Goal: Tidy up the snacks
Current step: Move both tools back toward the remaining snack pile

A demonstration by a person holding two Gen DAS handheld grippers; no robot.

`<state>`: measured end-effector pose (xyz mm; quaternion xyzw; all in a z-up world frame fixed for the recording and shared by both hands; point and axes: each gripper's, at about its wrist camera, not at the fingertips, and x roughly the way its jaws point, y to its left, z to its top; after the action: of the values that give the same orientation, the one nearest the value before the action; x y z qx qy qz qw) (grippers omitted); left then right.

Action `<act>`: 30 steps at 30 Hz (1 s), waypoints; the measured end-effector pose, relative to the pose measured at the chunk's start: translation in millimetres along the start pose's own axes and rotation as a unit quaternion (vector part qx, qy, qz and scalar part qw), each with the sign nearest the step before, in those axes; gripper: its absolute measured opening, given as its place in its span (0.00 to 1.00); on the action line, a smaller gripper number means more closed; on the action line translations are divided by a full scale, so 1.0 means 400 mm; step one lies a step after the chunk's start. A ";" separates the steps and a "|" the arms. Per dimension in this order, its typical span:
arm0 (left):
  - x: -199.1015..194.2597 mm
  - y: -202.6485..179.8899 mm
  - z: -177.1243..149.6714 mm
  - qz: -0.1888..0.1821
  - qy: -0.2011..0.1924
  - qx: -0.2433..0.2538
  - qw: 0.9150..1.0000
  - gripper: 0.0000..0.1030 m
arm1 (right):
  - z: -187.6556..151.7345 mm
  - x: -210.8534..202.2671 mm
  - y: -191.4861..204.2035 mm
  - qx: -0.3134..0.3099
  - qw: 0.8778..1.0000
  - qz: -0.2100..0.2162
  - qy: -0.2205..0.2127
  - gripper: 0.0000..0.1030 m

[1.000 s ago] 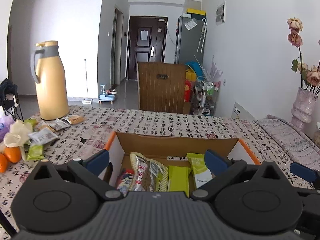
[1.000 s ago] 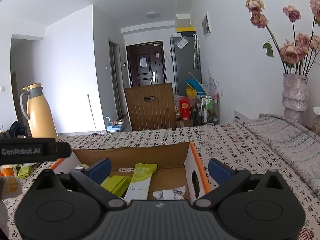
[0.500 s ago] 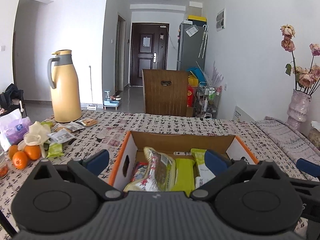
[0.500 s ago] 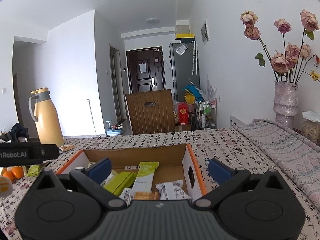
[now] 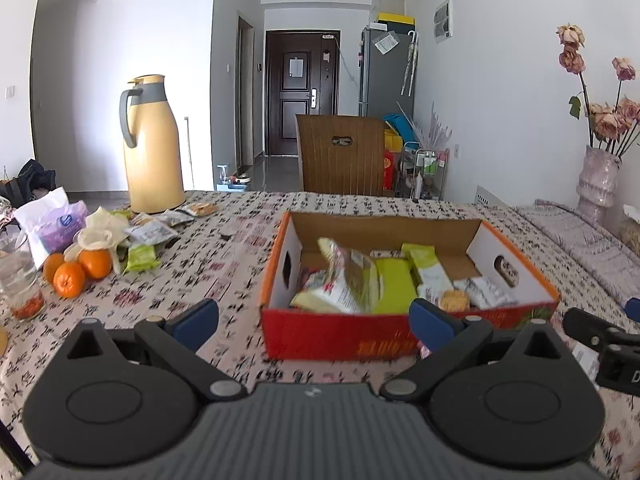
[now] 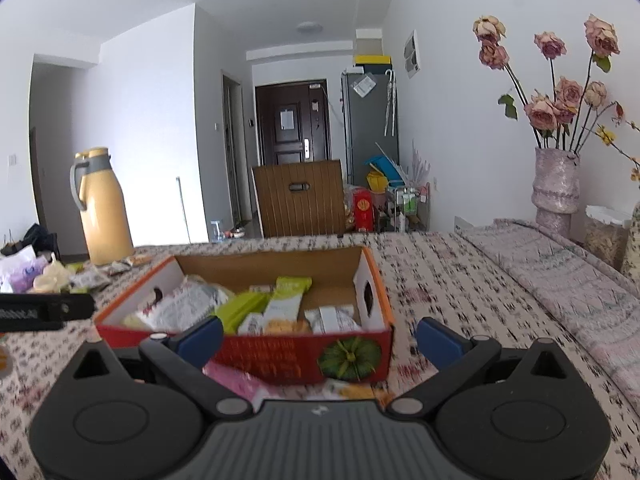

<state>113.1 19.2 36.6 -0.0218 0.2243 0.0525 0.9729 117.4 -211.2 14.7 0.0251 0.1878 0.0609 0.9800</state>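
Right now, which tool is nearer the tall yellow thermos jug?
Left. The left tool sits nearer the tall yellow thermos jug; the right tool is beyond the box's far end.

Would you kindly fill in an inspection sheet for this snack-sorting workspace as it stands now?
Surface: table under a patterned cloth.
Job's things: open cardboard box holding assorted snack packets; loose packets lie near the jug; more packets in front of the box.
Clutter: yellow thermos jug, oranges, glass, tissue pack, vase of dried roses.
Grippers: left gripper and right gripper both open, empty, short of the box.
Cables: nothing seen.
Surroundings: wooden chair, dark door, grey fridge.
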 end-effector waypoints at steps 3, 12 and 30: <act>-0.013 0.023 -0.030 0.001 0.001 -0.003 1.000 1.00 | -0.028 -0.021 -0.009 -0.002 1.000 0.000 0.006 1.00; -0.037 0.063 -0.114 0.007 0.028 -0.013 1.000 1.00 | -0.079 -0.052 -0.032 0.000 1.000 -0.002 0.015 1.00; -0.067 0.056 -0.145 -0.005 0.054 0.000 0.999 1.00 | -0.096 -0.085 0.008 -0.012 0.999 0.011 0.048 1.00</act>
<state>61.5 35.1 -4.2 -0.0253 0.2761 0.0466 0.9597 71.2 -211.2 -8.4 0.0121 0.2334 0.0747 0.9694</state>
